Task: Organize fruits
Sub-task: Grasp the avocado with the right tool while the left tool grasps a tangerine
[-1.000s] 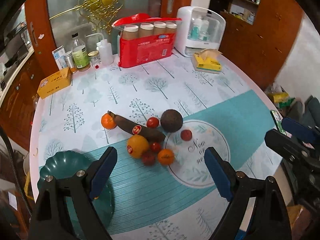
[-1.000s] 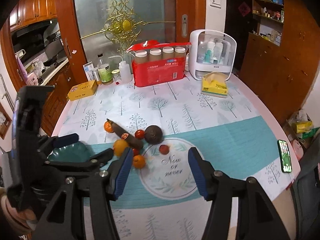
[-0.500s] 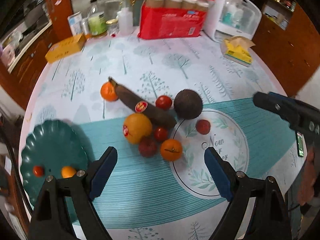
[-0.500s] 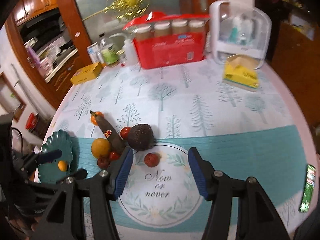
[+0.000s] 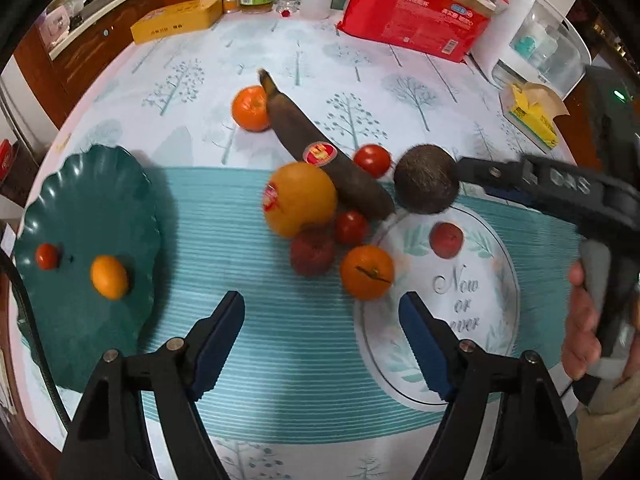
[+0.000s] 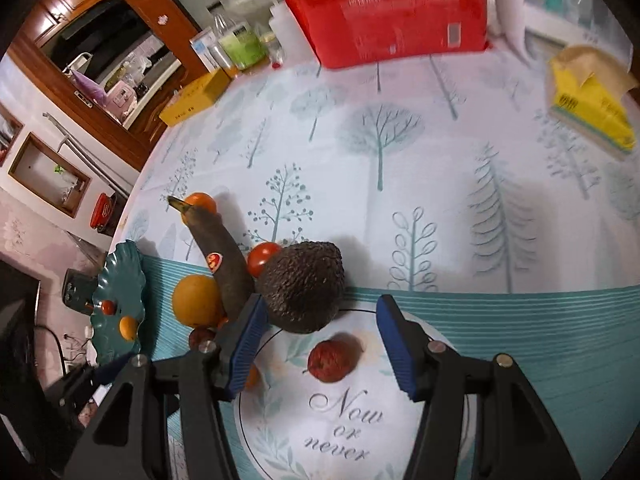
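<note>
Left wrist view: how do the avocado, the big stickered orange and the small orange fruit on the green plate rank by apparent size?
1. Big stickered orange, slightly nearer the camera.
2. Avocado, only a little smaller.
3. Small orange fruit on the green plate, clearly smallest.

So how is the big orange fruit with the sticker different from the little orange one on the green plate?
The big round orange with the red sticker looks much larger than the small orange fruit. The big one lies on the teal striped tablecloth, packed among the other fruit against the dark brown banana; the small one sits on the dark green scalloped plate with only a small red tomato nearby. Only the big one shows a sticker. Both are round and orange.
</note>
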`<act>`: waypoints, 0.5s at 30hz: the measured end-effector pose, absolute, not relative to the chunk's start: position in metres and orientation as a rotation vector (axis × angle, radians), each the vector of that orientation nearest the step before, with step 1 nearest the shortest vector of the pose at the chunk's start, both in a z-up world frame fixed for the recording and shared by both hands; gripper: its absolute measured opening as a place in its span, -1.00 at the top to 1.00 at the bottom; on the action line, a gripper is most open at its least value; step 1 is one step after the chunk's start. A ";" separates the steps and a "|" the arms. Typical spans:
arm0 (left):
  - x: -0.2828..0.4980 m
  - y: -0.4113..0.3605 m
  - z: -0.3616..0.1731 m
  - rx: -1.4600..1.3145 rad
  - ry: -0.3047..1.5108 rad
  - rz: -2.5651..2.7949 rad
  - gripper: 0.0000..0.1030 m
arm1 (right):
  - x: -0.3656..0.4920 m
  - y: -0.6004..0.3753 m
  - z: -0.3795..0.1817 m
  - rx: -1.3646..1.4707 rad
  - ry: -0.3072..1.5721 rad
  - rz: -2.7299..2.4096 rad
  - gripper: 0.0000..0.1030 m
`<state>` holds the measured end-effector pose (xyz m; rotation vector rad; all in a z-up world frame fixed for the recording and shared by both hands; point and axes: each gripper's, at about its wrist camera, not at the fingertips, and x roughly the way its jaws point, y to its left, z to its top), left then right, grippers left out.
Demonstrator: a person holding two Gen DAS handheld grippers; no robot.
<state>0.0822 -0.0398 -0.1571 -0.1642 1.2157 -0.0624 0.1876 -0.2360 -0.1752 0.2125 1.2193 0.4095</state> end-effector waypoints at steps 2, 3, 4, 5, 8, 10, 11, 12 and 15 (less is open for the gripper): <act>0.081 -0.048 -0.161 -0.174 1.220 -0.082 -0.35 | 0.193 -0.236 -0.181 0.223 1.238 0.412 -0.13; 0.081 -0.050 -0.163 -0.179 1.224 -0.087 -0.32 | 0.195 -0.237 -0.184 0.243 1.246 0.427 -0.16; 0.081 -0.054 -0.168 -0.190 1.233 -0.094 -0.31 | 0.198 -0.237 -0.187 0.263 1.252 0.437 -0.20; 0.082 -0.056 -0.171 -0.200 1.240 -0.096 -0.30 | 0.200 -0.238 -0.190 0.292 1.264 0.453 -0.22; 0.085 -0.063 -0.180 -0.226 1.255 -0.099 -0.23 | 0.207 -0.235 -0.199 0.358 1.302 0.493 -0.27; 0.088 -0.066 -0.184 -0.239 1.257 -0.098 -0.18 | 0.209 -0.232 -0.205 0.388 1.322 0.514 -0.31; 0.089 -0.067 -0.186 -0.245 1.259 -0.097 -0.16 | 0.210 -0.229 -0.207 0.397 1.328 0.523 -0.33; 0.091 -0.068 -0.188 -0.252 1.260 -0.094 -0.15 | 0.211 -0.227 -0.209 0.405 1.331 0.529 -0.33; 0.095 -0.072 -0.192 -0.269 1.261 -0.074 -0.09 | 0.213 -0.220 -0.214 0.412 1.348 0.532 -0.36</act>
